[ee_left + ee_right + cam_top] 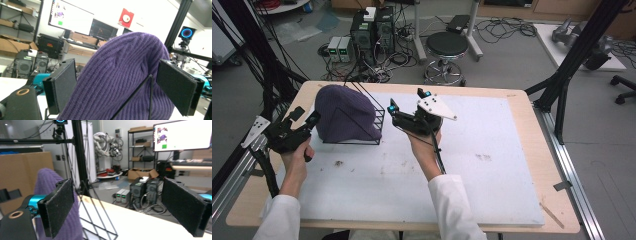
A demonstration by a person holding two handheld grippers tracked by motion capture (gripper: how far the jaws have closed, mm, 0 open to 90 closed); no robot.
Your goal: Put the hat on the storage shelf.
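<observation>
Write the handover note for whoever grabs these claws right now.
Left claw: open, jaws on either side of the purple beanie, not closed on it.
Right claw: open, holding nothing, just right of the wire rack.
Beanie sits draped over the rack at the table's back left.
Done: both claws brought up to the beanie.
Left: likely grip the beanie and lift it off the rack.

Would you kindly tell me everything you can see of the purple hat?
The purple hat is a ribbed knit beanie, soft and woolly-looking, pulled over a black wire stand so it stands upright with a rounded crown. It sits at the table's far left. The left tool is open around it; whether its pads touch the hat is unclear.
</observation>
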